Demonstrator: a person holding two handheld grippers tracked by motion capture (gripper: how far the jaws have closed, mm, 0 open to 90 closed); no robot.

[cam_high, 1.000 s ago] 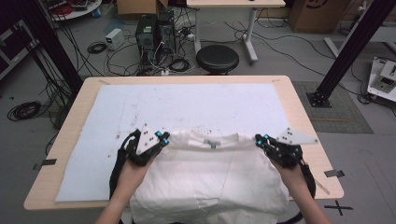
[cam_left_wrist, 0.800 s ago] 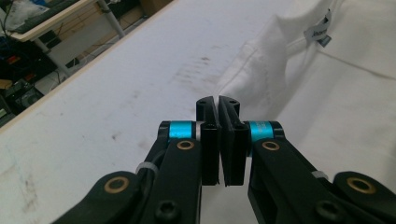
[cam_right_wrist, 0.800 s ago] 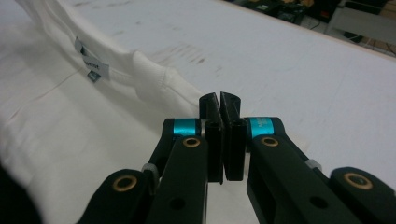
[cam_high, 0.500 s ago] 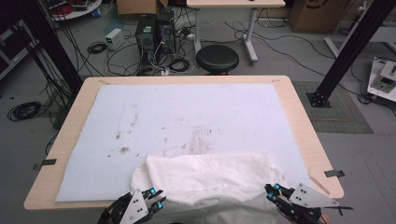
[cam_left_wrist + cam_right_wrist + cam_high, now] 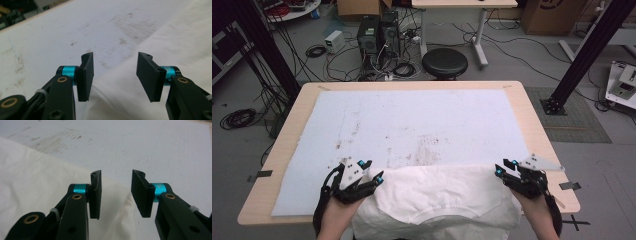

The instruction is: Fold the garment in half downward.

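The white shirt (image 5: 437, 200) is soft and floppy; both the left gripper (image 5: 374, 176) and right gripper (image 5: 502, 170) have just been opening, fingers apart beside it, nothing pinched; grab its corners.

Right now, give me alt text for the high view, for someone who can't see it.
A white T-shirt lies folded at the near edge of a stained white mat on a wooden table. The left tongs and right tongs, both open, flank the shirt's two far corners, gripping nothing.
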